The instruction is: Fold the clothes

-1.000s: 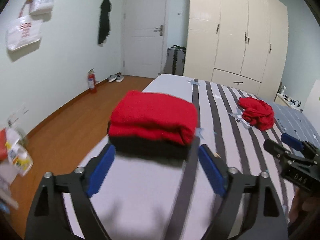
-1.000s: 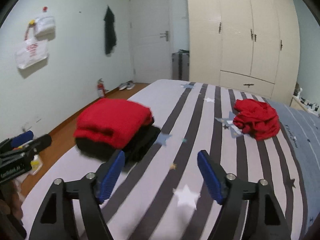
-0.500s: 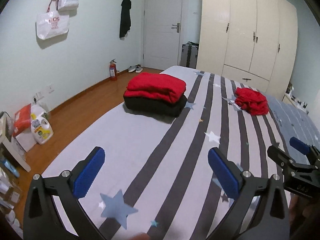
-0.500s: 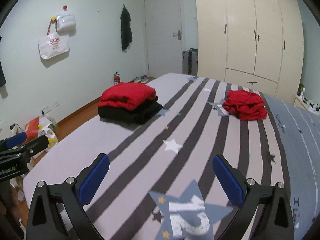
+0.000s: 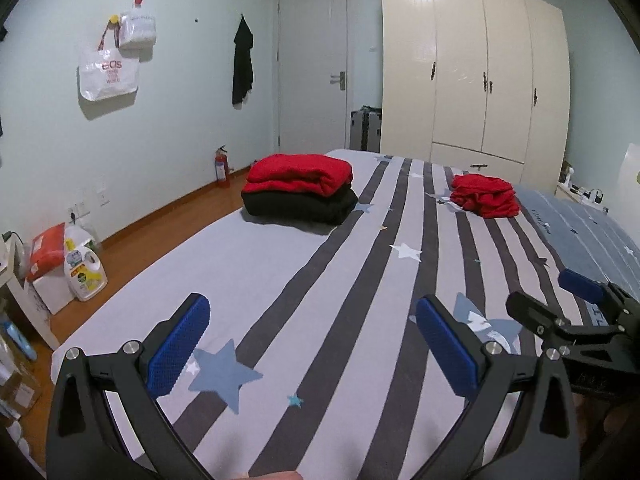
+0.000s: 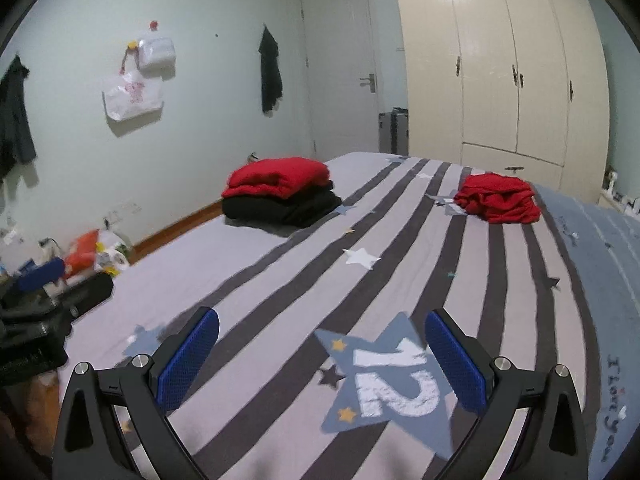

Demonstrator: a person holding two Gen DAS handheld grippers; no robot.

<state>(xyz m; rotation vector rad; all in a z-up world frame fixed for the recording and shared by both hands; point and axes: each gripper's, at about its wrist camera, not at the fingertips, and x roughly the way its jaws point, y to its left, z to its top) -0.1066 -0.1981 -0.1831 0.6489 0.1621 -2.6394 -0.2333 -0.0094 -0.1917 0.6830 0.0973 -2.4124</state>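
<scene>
A folded red garment point(image 5: 299, 174) point(image 6: 278, 177) lies on top of a folded black one point(image 5: 300, 206) point(image 6: 282, 208) at the far left of the striped bed point(image 5: 328, 280) point(image 6: 280, 280). A crumpled red garment point(image 5: 484, 195) point(image 6: 498, 197) lies loose at the far right of the bed. My left gripper point(image 5: 312, 342) hovers open over the bed's near end, nothing between its blue pads. My right gripper point(image 6: 322, 356) is open too, above a star patch printed "12", and also shows at the right edge of the left wrist view point(image 5: 556, 304).
A cream wardrobe point(image 5: 476, 76) and a white door point(image 5: 312, 68) stand beyond the bed. Wooden floor runs along the left, with a detergent bottle point(image 5: 84, 274), boxes and a fire extinguisher point(image 5: 221, 166). Bags and a dark garment hang on the left wall.
Both grippers have drawn back from the red and black stack to the bed's near end, and their jaws have spread wider. The stack stays where it was, now far off.
</scene>
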